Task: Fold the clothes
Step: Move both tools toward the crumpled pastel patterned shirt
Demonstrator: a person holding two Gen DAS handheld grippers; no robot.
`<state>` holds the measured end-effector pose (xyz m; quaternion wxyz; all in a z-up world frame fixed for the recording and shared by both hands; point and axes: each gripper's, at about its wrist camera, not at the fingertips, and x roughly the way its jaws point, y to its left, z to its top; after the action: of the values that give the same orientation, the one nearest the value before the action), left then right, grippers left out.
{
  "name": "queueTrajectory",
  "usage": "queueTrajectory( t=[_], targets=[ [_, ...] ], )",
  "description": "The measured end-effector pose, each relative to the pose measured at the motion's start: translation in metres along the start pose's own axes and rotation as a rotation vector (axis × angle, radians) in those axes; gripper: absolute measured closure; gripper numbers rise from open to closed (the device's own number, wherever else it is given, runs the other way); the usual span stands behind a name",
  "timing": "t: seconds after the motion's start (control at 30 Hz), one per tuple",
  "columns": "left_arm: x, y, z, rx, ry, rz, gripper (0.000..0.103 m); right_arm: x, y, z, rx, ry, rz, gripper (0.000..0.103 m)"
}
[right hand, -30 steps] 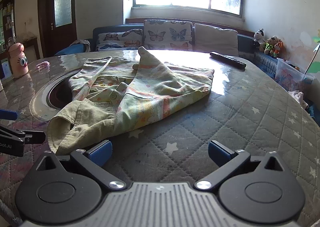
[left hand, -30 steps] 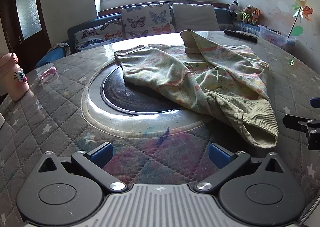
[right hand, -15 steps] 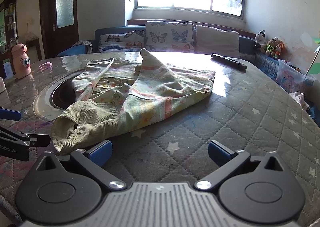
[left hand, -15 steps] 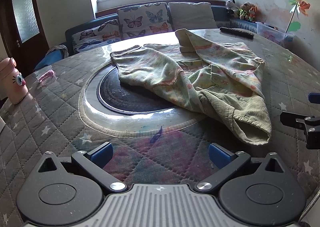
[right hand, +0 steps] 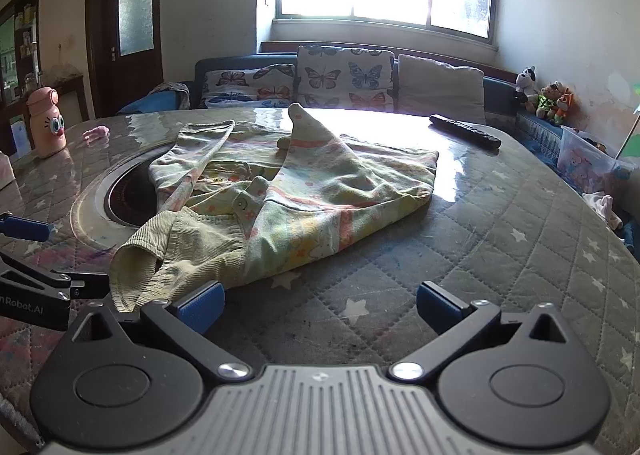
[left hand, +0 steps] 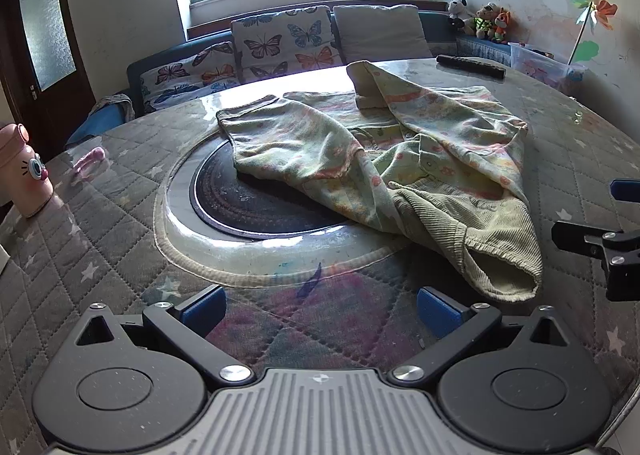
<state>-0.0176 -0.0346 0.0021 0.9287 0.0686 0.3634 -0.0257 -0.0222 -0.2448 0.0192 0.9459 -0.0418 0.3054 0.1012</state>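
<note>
A crumpled pale green garment [left hand: 400, 159] with an orange print and a corduroy collar lies on the round table, partly over the dark hotplate [left hand: 256, 203]. The same garment [right hand: 304, 191] fills the middle of the right wrist view. My left gripper [left hand: 320, 307] is open, low over the table, just short of the garment's near corduroy end. My right gripper [right hand: 320, 305] is open too, its left finger pad [right hand: 200, 305] beside the corduroy edge. Each gripper shows at the edge of the other's view, the right gripper [left hand: 600, 239] and the left gripper [right hand: 36, 275].
A pink bottle [left hand: 24, 171] stands at the table's left edge, a small pink thing [left hand: 90, 161] behind it. A black remote [right hand: 464, 131] lies at the far right. The quilted table cover [right hand: 500, 255] is bare to the right. A sofa with butterfly cushions [left hand: 280, 43] lies beyond.
Both grippers have moved a little forward toward the garment and risen slightly, so the garment's near end sits closer to the fingers. The garment itself has not moved.
</note>
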Motion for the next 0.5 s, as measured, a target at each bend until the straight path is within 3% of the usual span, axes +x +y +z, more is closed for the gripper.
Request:
queueTrajectory(
  t=[0.5],
  targets=[
    [0.0081,0.0034,0.0050,-0.003,0.013,-0.001,0.000,0.0094,0.0003,0.0042,0.001,0.017,0.003,0.000]
  ],
)
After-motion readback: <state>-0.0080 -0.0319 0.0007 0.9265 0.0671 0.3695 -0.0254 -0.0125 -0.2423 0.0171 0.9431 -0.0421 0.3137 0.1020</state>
